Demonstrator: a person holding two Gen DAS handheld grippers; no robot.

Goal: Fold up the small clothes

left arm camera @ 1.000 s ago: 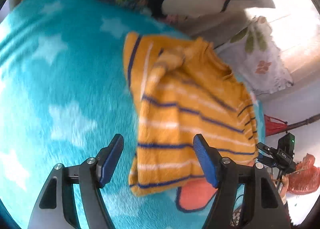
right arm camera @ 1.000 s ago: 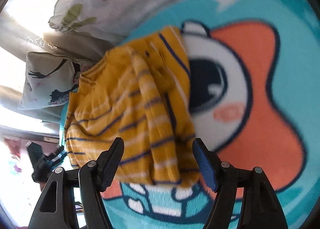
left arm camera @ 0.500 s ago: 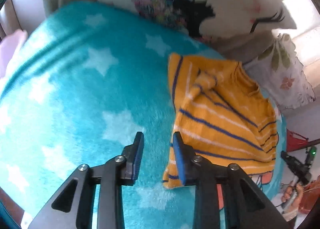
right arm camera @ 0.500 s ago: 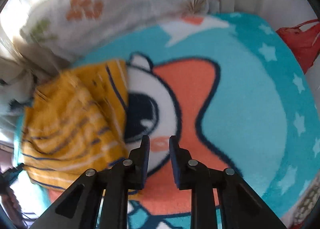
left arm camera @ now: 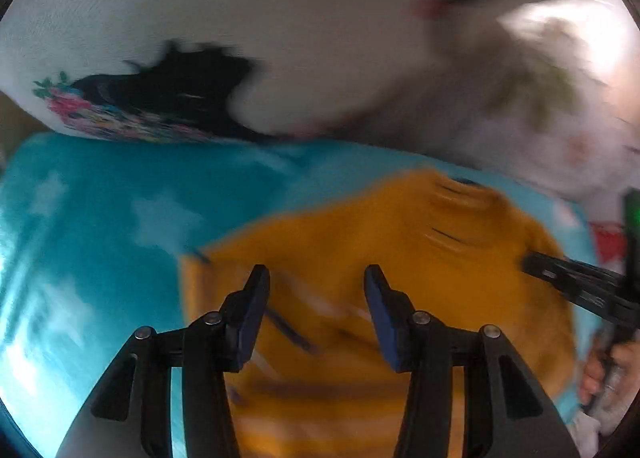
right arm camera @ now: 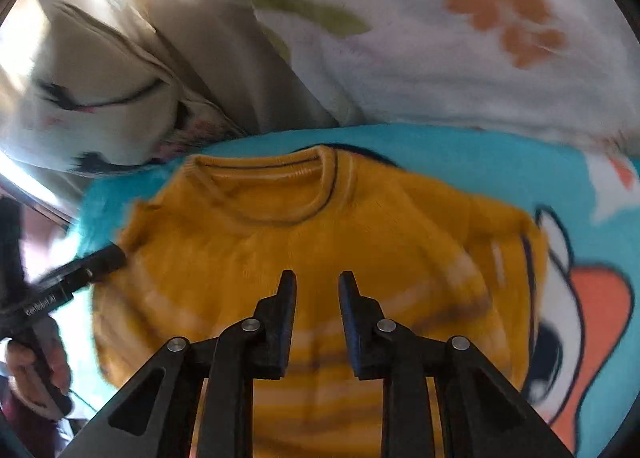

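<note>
Both grippers have swung back over the sweater (right arm camera: 304, 242), left gripper (left arm camera: 316, 294) parted wide, right gripper (right arm camera: 317, 290) narrowly parted, neither grasping. Sweater lies on the blanket (left arm camera: 100, 218); pillows (right arm camera: 440, 58) crowd beyond its collar.

sweater (right arm camera: 320, 242) — ribbed knit cloth, matt | blanket (left arm camera: 100, 226) — fuzzy fleece | pillow (right arm camera: 460, 58), 12 o'clock — smooth printed cloth | right gripper (right arm camera: 317, 290) — matt black plastic, shiny metal screws

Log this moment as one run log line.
task: fold | sweater: flat on blanket, collar toward pillows | left gripper: open, over sweater | right gripper: open, narrow gap, empty
</note>
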